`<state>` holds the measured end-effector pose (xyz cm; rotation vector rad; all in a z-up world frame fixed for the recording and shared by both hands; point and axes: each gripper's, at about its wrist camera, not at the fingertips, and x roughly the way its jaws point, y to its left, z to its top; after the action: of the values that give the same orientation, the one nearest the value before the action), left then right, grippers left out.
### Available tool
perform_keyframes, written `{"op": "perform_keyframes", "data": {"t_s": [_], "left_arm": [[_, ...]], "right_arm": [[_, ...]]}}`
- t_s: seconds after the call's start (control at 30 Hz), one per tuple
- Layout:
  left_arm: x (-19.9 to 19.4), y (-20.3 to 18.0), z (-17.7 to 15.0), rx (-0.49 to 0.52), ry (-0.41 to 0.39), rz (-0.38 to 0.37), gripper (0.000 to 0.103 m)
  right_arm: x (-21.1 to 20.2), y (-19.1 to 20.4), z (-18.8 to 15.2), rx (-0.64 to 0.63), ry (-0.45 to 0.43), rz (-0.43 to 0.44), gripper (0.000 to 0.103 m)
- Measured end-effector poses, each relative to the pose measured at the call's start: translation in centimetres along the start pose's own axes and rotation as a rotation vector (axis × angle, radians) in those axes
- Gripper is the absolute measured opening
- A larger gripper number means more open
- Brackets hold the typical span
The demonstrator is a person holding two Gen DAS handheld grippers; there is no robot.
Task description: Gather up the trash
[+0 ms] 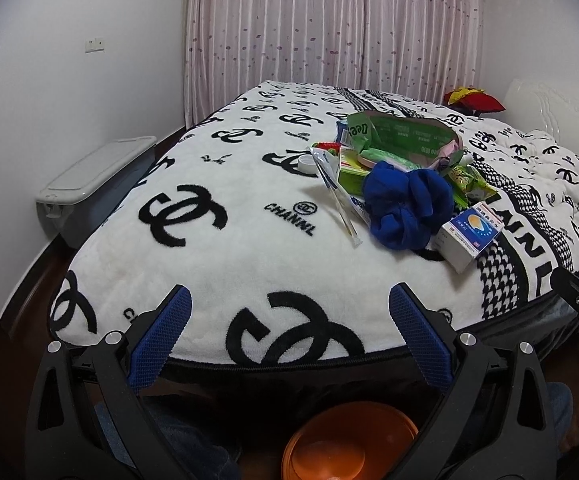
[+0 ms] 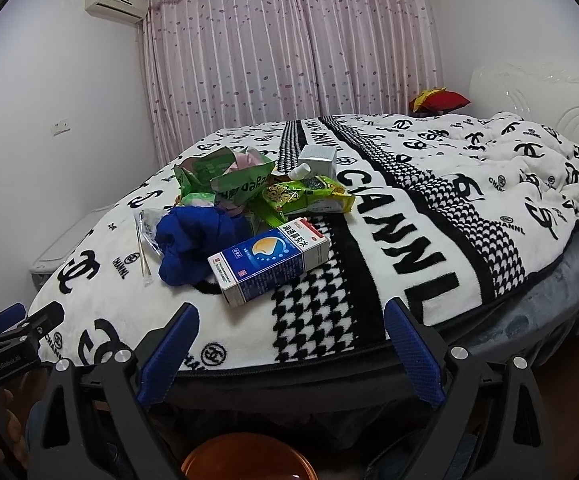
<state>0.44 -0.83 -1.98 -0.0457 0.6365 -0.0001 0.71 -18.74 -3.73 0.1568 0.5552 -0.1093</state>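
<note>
Mostly crumpled green wrappers (image 2: 225, 184), blue-white carton (image 2: 267, 266) nearest.

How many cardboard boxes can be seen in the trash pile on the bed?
2: a blue-and-white medicine box at the pile's near edge, and a silver box at its far side. Others may be hidden under the wrappers.

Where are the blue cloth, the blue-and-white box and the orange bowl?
blue cloth (image 1: 405, 206): left wrist view, middle of the bunched fabric.
blue-and-white box (image 2: 267, 266): right wrist view, its printed top face.
orange bowl (image 1: 349, 440): left wrist view, inside surface, below the bed edge.
</note>
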Motion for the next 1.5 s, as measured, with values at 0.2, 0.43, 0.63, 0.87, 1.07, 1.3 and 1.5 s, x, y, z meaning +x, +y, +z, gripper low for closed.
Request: {"op": "perform_keyframes", "data": {"t_s": [0.2, 0.43, 0.63, 0.87, 1.07, 1.3, 1.5], "left_arm": [[0.4, -0.1, -0.1, 0.002, 0.009, 0.001, 0.097], [0.7, -0.1, -0.2, 0.004, 0.017, 0.004, 0.097], [0.8, 0.2, -0.2, -0.006, 0.018, 0.007, 0.097], [0.9, 1.2, -0.1, -0.038, 0.023, 0.006, 0.097], [0.8, 2.9, -0.3, -0.077, 0.025, 0.019, 0.097], [0.5, 5.6, -0.5, -0.123, 0.02, 0.053, 0.097], [0.6, 7.8, -1.0, -0.183, 0.034, 0.063, 0.097]], "right_arm": [[0.3, -0.1, -0.2, 0.006, 0.008, 0.004, 0.092], [0.6, -0.2, -0.4, 0.009, 0.018, 0.004, 0.092], [1.0, 0.1, -0.1, 0.003, 0.015, 0.029, 0.096], [3.8, 2.8, 2.2, -0.045, 0.04, 0.168, 0.098], [9.0, 7.8, 4.8, -0.16, 0.099, 0.215, 0.098], [16.6, 11.0, 6.5, -0.206, 0.233, 0.106, 0.098], [19.5, 13.1, 6.4, -0.243, 0.304, 0.125, 0.074]]}}
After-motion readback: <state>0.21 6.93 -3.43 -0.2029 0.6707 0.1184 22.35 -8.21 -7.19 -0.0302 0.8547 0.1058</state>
